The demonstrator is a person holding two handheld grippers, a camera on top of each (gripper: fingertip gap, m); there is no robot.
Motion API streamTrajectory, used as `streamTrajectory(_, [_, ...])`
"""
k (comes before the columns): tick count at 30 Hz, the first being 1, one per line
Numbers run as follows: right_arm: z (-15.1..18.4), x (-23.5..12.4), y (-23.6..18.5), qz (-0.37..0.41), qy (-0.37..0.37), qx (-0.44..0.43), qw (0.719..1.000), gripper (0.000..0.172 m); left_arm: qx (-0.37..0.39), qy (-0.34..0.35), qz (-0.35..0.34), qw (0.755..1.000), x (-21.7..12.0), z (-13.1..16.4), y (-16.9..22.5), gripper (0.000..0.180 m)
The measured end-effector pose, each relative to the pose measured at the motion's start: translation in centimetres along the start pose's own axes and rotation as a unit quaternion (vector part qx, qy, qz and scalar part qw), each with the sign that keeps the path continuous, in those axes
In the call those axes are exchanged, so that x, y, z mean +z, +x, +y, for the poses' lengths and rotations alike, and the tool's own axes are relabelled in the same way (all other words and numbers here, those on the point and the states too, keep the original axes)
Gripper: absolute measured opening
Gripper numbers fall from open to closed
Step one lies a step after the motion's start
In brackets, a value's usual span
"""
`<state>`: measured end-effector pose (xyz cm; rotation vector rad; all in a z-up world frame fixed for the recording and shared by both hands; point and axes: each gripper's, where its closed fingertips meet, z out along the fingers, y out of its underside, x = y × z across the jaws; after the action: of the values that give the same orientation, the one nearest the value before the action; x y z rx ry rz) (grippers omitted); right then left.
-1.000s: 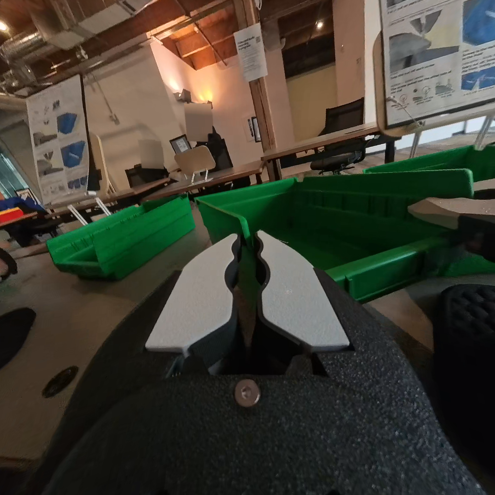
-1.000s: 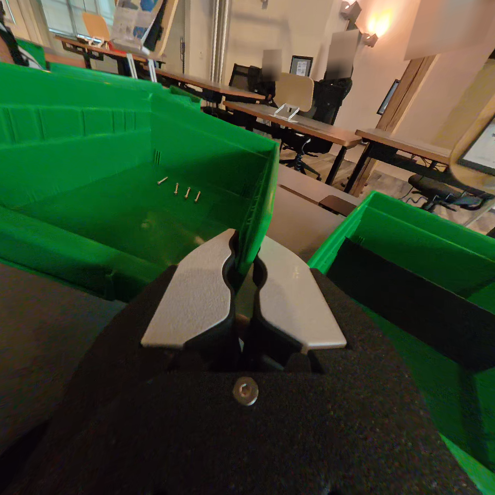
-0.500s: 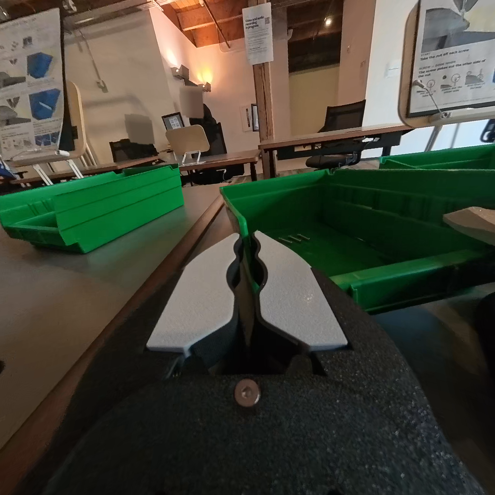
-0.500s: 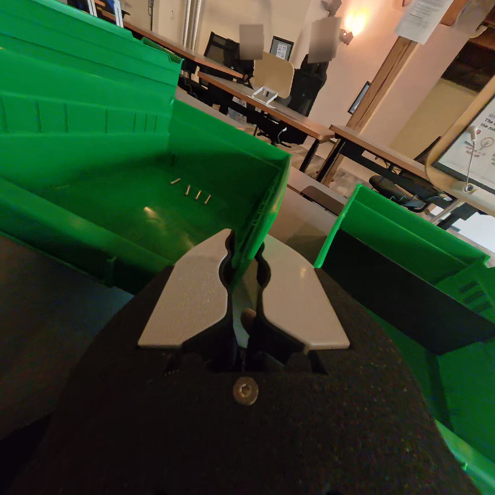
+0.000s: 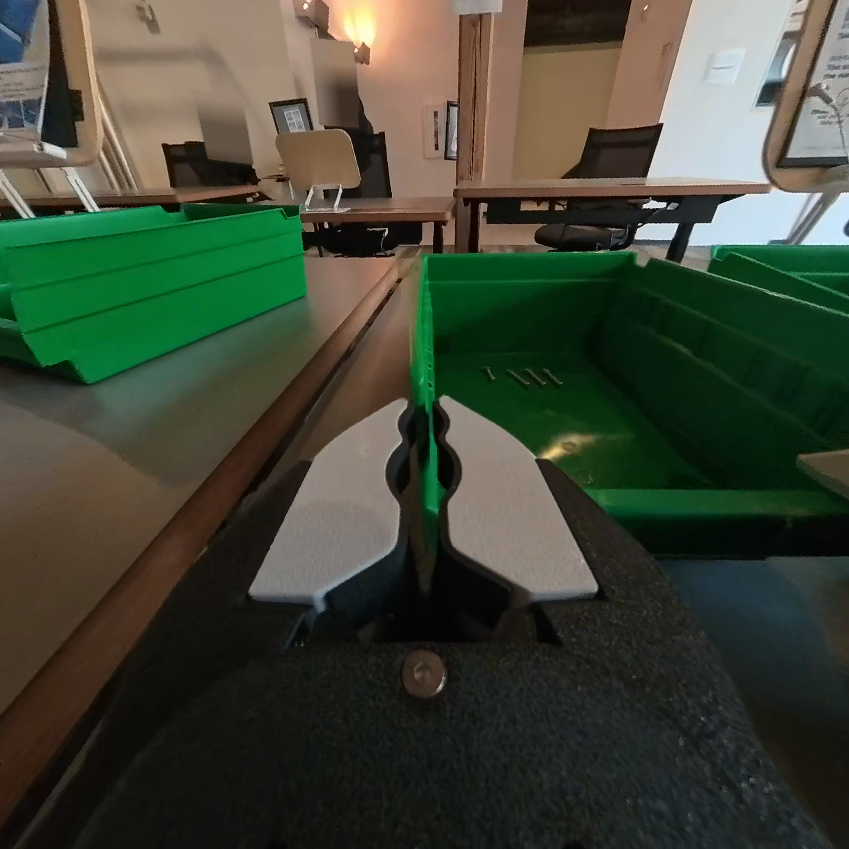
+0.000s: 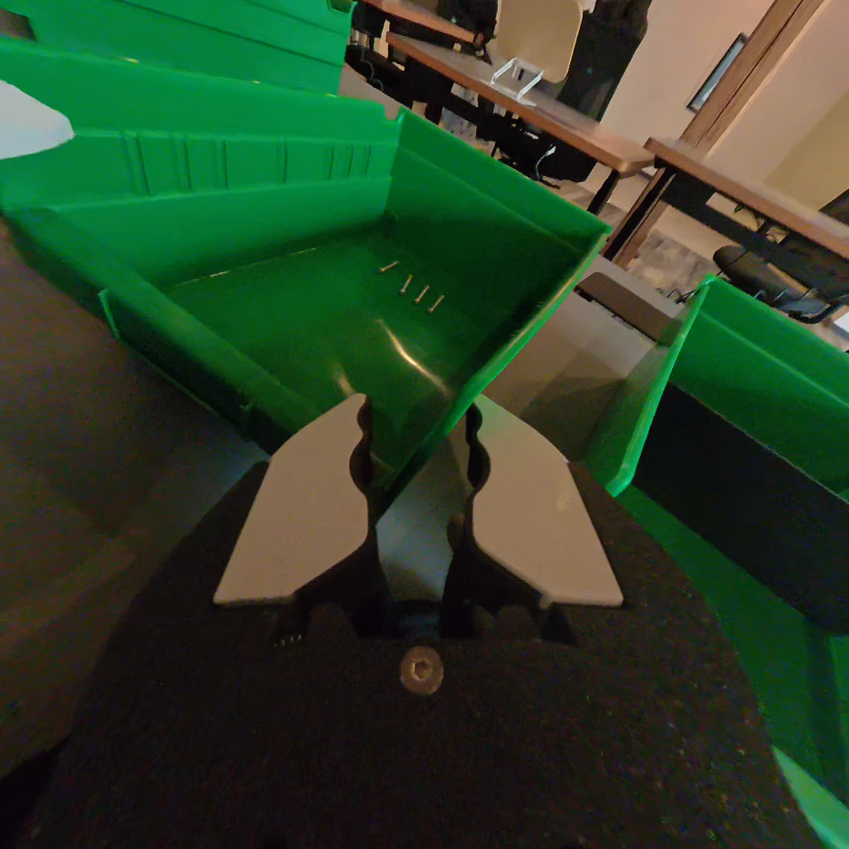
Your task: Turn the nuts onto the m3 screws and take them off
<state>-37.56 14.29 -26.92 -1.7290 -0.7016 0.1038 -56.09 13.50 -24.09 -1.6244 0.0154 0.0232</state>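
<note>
A green bin (image 5: 689,321) stands on the table with several small screws (image 5: 521,376) lying in a row on its floor. My left gripper (image 5: 425,409) is shut on the bin's left side wall, with the pads pressed on the thin green edge. In the right wrist view the same bin (image 6: 275,183) and its screws (image 6: 413,289) show. My right gripper (image 6: 416,404) is open. The bin's right wall runs slantwise between its fingers, and the pads do not press on it. A tip of the right gripper shows at the left wrist view's right edge (image 5: 827,468). No nuts are visible.
A second green bin (image 5: 161,285) lies to the left on the grey table top. A third green bin (image 6: 735,390) with a dark inside stands close on the right. A brown table edge and seam (image 5: 321,367) run along the left of the held bin. Desks and chairs stand behind. There is about 20 cm between the tips of the two grippers.
My right gripper's jaws have opened and let go of the bin's right wall. My left gripper stays clamped on the left wall, and its view has swung level and more over the bin.
</note>
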Motion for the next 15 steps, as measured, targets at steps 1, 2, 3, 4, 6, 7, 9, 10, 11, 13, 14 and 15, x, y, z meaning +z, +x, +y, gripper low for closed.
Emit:
streamTrajectory(1, [0.1, 0.1, -0.1, -0.003, -0.004, 0.003, 1.000, 0.039, 0.000, -0.003, -0.001, 1.000, 0.3, 0.1, 0.0, 0.007])
streamTrajectory(2, [0.1, 0.1, -0.1, -0.006, -0.006, 0.006, 1.000, 0.041, 0.001, -0.006, 0.000, 1.000, 0.6, 0.2, 0.1, 0.008])
streamTrajectory(3, [0.1, 0.2, -0.1, -0.010, -0.008, 0.011, 1.000, 0.042, 0.003, -0.008, 0.001, 1.000, 0.8, 0.2, 0.1, 0.009])
streamTrajectory(4, [0.2, 0.3, -0.1, -0.014, -0.012, 0.015, 1.000, 0.045, 0.003, -0.011, 0.004, 1.000, 1.0, 0.4, 0.3, 0.011])
streamTrajectory(6, [0.5, 0.4, -0.1, -0.022, -0.021, 0.023, 0.999, 0.048, 0.003, -0.019, 0.008, 1.000, 1.2, 0.7, 0.6, 0.014])
streamTrajectory(7, [0.6, 0.5, -0.2, -0.027, -0.026, 0.028, 0.999, 0.050, 0.006, -0.023, 0.010, 1.000, 1.2, 0.9, 0.7, 0.016])
streamTrajectory(9, [0.7, 0.5, -0.2, -0.034, -0.030, 0.039, 0.998, 0.054, 0.013, -0.028, 0.012, 0.999, 1.3, 1.0, 0.9, 0.018])
streamTrajectory(10, [0.6, 0.5, -0.2, -0.039, -0.030, 0.044, 0.998, 0.056, 0.013, -0.027, 0.014, 0.999, 1.3, 1.0, 1.0, 0.018])
streamTrajectory(11, [0.6, 0.5, -0.3, -0.043, -0.029, 0.047, 0.998, 0.059, 0.011, -0.025, 0.017, 0.999, 1.3, 0.9, 1.0, 0.018])
streamTrajectory(13, [0.1, 0.3, -0.1, -0.039, -0.014, 0.049, 0.998, 0.065, 0.004, -0.020, 0.025, 0.999, 1.3, 0.8, 1.2, 0.020])
streamTrajectory(14, [-0.2, 0.1, -0.2, -0.039, -0.005, 0.051, 0.998, 0.067, 0.003, -0.019, 0.027, 0.999, 1.3, 0.7, 1.3, 0.021])
streamTrajectory(15, [-0.4, -0.1, -0.2, -0.040, 0.001, 0.055, 0.998, 0.068, 0.003, -0.019, 0.026, 0.999, 1.3, 0.7, 1.2, 0.023])
